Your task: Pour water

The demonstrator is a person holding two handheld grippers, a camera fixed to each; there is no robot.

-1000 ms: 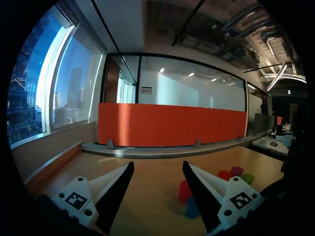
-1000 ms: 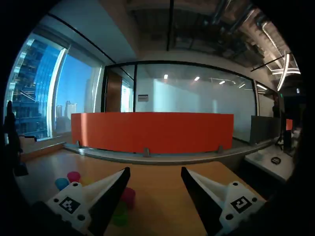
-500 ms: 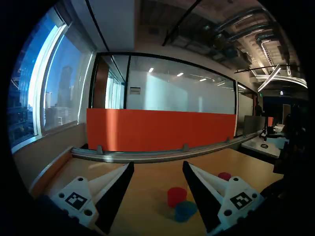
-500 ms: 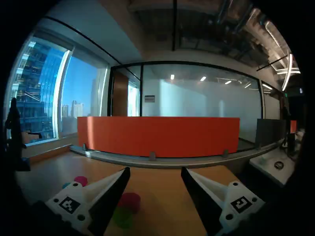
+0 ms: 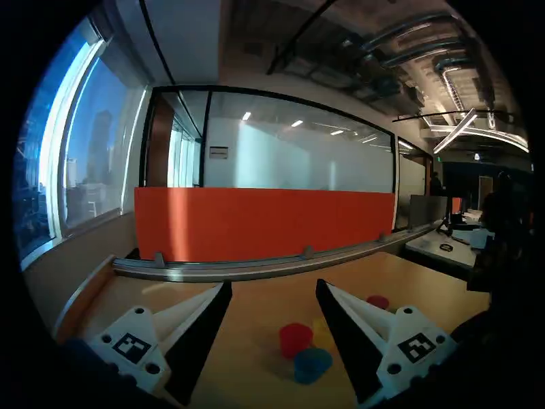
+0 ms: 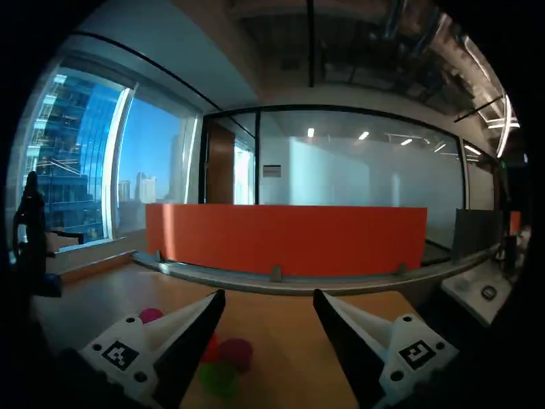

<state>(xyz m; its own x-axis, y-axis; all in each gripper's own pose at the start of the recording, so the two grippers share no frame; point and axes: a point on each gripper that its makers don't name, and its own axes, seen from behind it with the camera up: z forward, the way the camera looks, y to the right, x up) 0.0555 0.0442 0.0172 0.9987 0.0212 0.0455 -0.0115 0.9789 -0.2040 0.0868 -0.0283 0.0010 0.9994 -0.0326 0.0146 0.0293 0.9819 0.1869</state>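
Just rnd red cup (image 5: 295, 339), wood desk (image 5: 269, 300)

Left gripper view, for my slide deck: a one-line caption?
Open left claw frames a red cup and a blue cup on the wooden desk.

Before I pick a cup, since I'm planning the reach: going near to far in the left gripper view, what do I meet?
Blue cup → red cup → rail → orange panel.
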